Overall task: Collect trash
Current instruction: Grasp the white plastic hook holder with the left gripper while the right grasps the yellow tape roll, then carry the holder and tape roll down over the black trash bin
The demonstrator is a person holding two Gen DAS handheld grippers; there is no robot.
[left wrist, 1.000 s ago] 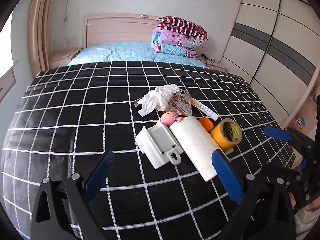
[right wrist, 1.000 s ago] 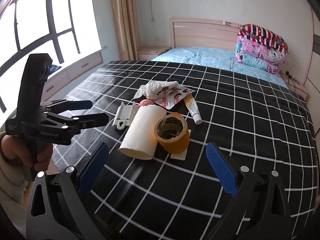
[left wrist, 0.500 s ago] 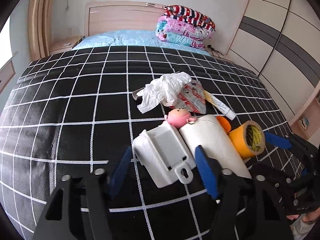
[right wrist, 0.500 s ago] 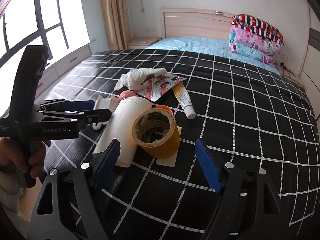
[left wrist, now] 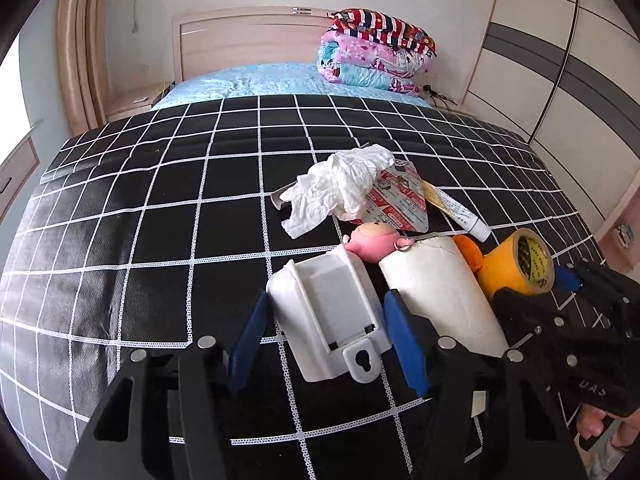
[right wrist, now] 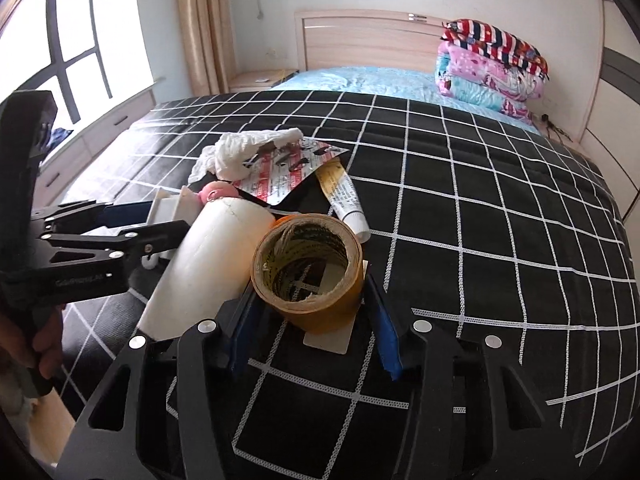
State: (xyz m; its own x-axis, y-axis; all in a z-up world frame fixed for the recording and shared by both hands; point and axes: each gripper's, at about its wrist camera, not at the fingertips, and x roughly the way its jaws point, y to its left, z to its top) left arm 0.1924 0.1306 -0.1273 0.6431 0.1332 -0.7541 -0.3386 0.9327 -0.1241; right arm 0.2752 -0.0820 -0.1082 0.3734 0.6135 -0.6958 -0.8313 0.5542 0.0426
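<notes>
On the bed (left wrist: 160, 216), the white plastic holder (left wrist: 332, 316) is pinched by the left hand-held gripper (left wrist: 324, 340), while the yellow tape roll (right wrist: 310, 276), straddled by the right hand-held gripper (right wrist: 310, 332), has just been closed upon.

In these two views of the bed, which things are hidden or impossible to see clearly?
- Left wrist view: the orange object is mostly hidden behind the white roll and the tape roll.
- Right wrist view: the white plastic holder is mostly covered by the left gripper.
- Right wrist view: the flat card under the tape roll shows only an edge.
- Both views: print on the tube is too small to read.
</notes>
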